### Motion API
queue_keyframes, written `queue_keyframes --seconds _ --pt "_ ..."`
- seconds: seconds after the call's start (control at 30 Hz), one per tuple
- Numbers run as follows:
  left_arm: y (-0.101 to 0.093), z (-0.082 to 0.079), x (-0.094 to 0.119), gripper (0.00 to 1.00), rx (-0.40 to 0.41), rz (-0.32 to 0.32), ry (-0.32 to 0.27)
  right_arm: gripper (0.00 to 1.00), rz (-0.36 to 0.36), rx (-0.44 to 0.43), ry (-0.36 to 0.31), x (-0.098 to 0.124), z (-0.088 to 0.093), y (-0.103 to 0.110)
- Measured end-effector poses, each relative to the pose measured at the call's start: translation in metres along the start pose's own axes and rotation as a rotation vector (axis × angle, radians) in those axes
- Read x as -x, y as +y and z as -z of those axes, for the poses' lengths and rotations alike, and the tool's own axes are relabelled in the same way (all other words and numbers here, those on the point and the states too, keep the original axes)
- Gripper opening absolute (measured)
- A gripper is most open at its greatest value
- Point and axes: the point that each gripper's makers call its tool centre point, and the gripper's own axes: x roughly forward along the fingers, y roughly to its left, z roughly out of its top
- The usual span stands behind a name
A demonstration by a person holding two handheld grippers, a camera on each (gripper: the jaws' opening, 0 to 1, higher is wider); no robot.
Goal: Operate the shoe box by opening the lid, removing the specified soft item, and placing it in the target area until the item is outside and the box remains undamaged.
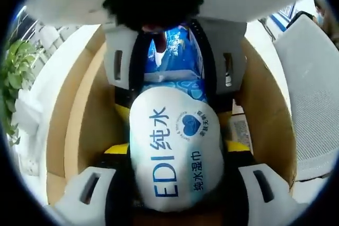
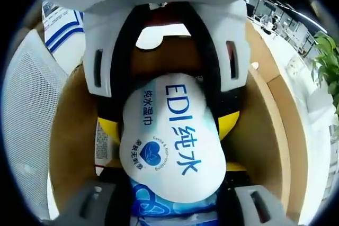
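Plump glossy wipes pack (image 1: pixel 176 152) between both grippers, inside cardboard box (image 1: pixel 90 125)

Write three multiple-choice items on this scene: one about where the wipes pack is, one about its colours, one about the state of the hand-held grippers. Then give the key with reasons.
1. Where is the wipes pack?
A. Inside the open cardboard box
B. On a chair seat
C. On the floor beside a plant

2. What colours is the pack?
A. Red and black
B. White and blue
C. Green and yellow

3. How do the two hand-held grippers stand?
A. Both away from the pack
B. One on the box flap
C. Both gripping the pack from opposite ends

Key: 1 A, brown box walls surround it; 2 B, white top with blue print; 3 C, the left hand-held gripper and the right hand-held gripper flank the pack's ends.
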Motion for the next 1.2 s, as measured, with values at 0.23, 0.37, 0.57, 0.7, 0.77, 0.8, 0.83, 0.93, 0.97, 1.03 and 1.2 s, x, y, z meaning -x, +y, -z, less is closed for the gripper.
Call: queue_keyframes --seconds 0.23,0.37,0.57,0.7,0.77,0.8,0.83,0.93,0.97,1.03,1.2 --pt "-0.005 -0.003 0.005 0.62 -0.007 0.032 0.021 0.57 -0.008 -0.040 -0.021 0.011 -0.005 0.003" --pt "-0.004 -0.007 0.012 0.59 -0.022 0.039 0.030 0.55 -0.005 -0.059 -0.044 0.020 -0.010 0.003" --pt "-0.006 -0.011 0.018 0.59 -0.017 0.052 0.039 0.54 -0.002 -0.061 -0.048 0.029 -0.016 0.005" --pt "-0.009 -0.015 0.023 0.59 -0.017 0.057 0.037 0.54 -0.003 -0.064 -0.048 0.036 -0.017 0.009" --pt "-0.010 -0.017 0.026 0.59 -0.020 0.057 0.035 0.54 0.000 -0.066 -0.049 0.040 -0.019 0.011" --pt "-0.010 -0.018 0.027 0.59 -0.022 0.056 0.034 0.54 0.003 -0.065 -0.049 0.041 -0.020 0.012" --pt "-0.011 -0.019 0.029 0.59 -0.023 0.056 0.032 0.54 0.006 -0.067 -0.050 0.044 -0.020 0.012" --pt "-0.012 -0.025 0.034 0.59 -0.032 0.052 0.029 0.54 0.014 -0.068 -0.053 0.050 -0.021 0.013" --pt "-0.012 -0.026 0.036 0.59 -0.036 0.050 0.028 0.54 0.019 -0.069 -0.054 0.053 -0.021 0.013" --pt "-0.013 -0.029 0.039 0.59 -0.044 0.047 0.028 0.54 0.027 -0.070 -0.055 0.056 -0.021 0.013" --pt "-0.014 -0.039 0.048 0.59 -0.064 0.041 0.024 0.54 0.046 -0.076 -0.063 0.067 -0.024 0.014"
